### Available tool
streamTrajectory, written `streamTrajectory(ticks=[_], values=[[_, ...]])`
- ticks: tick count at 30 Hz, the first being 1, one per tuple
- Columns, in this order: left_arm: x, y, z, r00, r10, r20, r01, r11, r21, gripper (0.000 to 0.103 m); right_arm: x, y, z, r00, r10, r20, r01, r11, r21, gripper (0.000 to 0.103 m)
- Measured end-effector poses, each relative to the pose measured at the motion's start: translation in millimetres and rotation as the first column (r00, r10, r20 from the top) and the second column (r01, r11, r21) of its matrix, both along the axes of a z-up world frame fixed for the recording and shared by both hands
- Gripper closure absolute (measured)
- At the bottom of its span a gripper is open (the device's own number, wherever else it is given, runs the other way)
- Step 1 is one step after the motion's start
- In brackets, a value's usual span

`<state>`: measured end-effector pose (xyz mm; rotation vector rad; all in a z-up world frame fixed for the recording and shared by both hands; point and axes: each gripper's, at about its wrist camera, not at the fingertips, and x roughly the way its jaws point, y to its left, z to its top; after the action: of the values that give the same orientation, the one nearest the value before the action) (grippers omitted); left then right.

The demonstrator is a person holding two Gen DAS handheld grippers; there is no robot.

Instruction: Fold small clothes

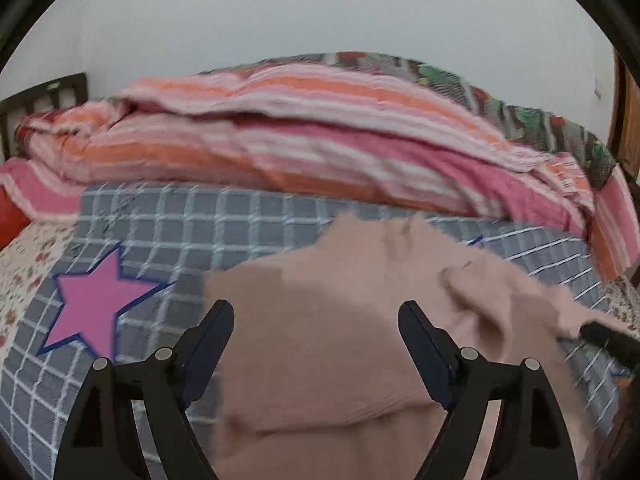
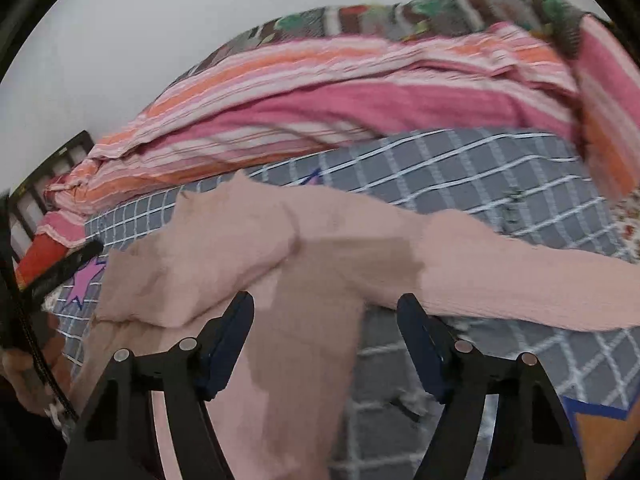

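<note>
Two grippers up, both over the bed. Left wrist view first: my left gripper (image 1: 316,320) has its jaws spread wide, nothing pinched btwn them, fingers straddling the pink garment (image 1: 340,320). That garment lies rumpled on the grey checked sheet (image 1: 208,216), w/ a pink star (image 1: 94,304) printed on the sheet to the left of the cloth. Behind, a striped pink-and-orange blanket (image 1: 304,136) is heaped along the far side. At the right edge I see a dark tip (image 1: 608,338) touching the garment's far corner, prob. my other gripper, but the frame is blurred.

Right wrist view: my right gripper (image 2: 325,312) also stands open, no cloth clamped. The garment (image 2: 280,248) runs under and btwn the fingers, one sleeve (image 2: 520,276) stretched out to the right across the sheet (image 2: 500,168). The blanket (image 2: 360,96) sits piled beyond it.
</note>
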<state>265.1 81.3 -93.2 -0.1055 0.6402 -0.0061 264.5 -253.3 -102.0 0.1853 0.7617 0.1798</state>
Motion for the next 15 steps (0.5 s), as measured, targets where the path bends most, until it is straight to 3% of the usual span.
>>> streamTrajectory(ticks=[3, 8, 12, 14, 15], values=[[2.7, 19.4, -14.7, 0.998, 0.049, -0.045, -0.048, 0.999, 0.02, 0.02, 14.9, 27.7, 1.5, 0.998, 0.063, -0.01, -0.063, 0.998, -0.001, 0.029], [25.0, 30.8, -53.0, 0.974, 0.134, -0.183, -0.113, 0.986, 0.12, 0.02, 50.8, 83.3, -14.2, 0.988, 0.126, -0.087, -0.134, 0.987, -0.091, 0.029], [32.9, 54.2, -61.3, 0.971, 0.083, -0.223, -0.099, 0.993, -0.062, 0.023, 70.1, 101.2, -32.7, 0.989, 0.074, -0.131, -0.1, 0.973, -0.207, 0.029], [41.7, 62.2, -58.9, 0.974, 0.071, -0.214, -0.099, 0.987, -0.123, 0.055, 76.0, 101.3, -38.4, 0.987, 0.065, -0.147, -0.094, 0.976, -0.194, 0.031], [47.4, 63.4, -60.0, 0.974, 0.035, -0.222, -0.07, 0.985, -0.155, 0.086, 78.1, 100.7, -39.9, 0.986, 0.071, -0.151, -0.098, 0.979, -0.177, 0.041]])
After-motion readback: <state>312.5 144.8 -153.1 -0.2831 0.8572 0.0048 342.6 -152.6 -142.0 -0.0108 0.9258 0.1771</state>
